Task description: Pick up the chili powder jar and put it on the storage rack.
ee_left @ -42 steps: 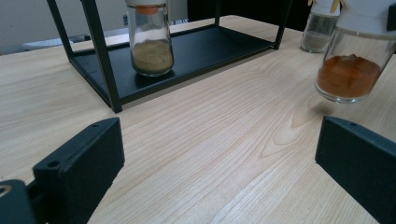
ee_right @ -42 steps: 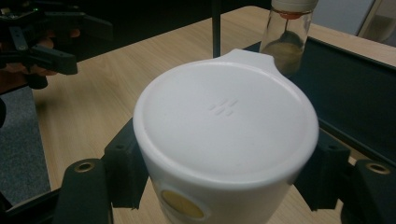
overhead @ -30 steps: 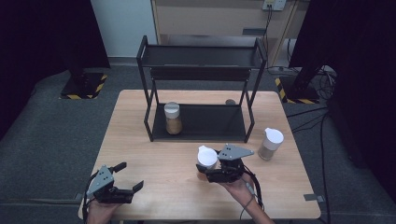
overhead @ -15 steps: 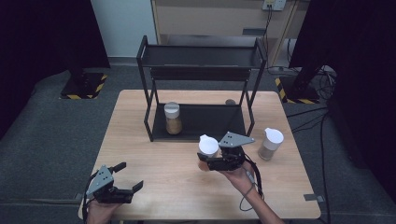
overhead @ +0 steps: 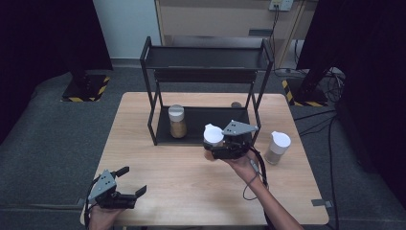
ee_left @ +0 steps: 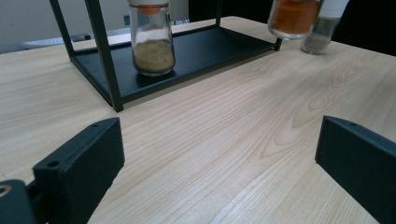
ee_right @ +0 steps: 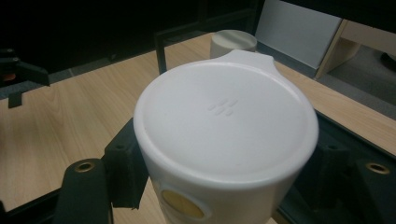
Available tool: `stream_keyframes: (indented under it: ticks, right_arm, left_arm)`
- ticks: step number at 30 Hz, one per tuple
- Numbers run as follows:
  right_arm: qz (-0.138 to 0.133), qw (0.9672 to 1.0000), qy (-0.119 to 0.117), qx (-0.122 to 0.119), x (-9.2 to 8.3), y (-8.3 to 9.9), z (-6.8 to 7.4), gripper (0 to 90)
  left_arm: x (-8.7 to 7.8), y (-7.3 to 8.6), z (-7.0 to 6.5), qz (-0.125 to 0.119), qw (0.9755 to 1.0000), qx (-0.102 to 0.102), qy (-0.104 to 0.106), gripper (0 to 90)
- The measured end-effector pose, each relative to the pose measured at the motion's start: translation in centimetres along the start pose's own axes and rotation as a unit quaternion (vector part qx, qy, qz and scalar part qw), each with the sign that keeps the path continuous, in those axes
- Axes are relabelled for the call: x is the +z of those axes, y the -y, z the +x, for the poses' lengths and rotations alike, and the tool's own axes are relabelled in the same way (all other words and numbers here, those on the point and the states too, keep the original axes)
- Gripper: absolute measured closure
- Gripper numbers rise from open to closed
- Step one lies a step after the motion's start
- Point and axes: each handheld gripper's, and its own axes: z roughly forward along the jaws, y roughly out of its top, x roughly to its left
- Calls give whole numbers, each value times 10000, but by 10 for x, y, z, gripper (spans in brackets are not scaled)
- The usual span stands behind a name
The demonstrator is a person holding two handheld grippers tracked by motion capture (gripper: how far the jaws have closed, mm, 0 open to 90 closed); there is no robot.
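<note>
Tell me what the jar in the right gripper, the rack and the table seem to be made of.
Held jar: white cap looks like matte moulded plastic, with small raised dashes; its body seems clear glass or plastic, as orange powder shows through. Rack: thin black bars and flat shelves, probably painted metal. Table: pale wood grain, likely laminate or veneer, satin.

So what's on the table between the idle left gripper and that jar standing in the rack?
Nothing: in the left gripper view, bare wood runs from the left gripper to the rack holding the jar.

Three spice jars (overhead: pixel 176 120), one black rack (overhead: pixel 206 57), one table (overhead: pixel 143 158), perhaps one small knob (overhead: pixel 236 104).
</note>
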Motion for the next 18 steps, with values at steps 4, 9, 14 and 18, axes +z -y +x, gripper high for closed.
stream_keyframes:
  ticks: [4,9,14,18]
  right_arm:
    - [1,10000,43,-47,4,-3,-3,311]
    - [12,10000,65,-30,14,-9,-12,311]
    - [14,9999,125,-23,21,-13,-18,311]
    - [-2,9998,178,-6,31,-16,-25,311]
  left_arm:
    - [0,0,0,5,10000,2,4,4]
    - [0,0,0,-2,10000,-8,6,4]
    - [0,0,1,-4,10000,-11,7,4]
    - [0,0,1,-4,10000,-22,3,4]
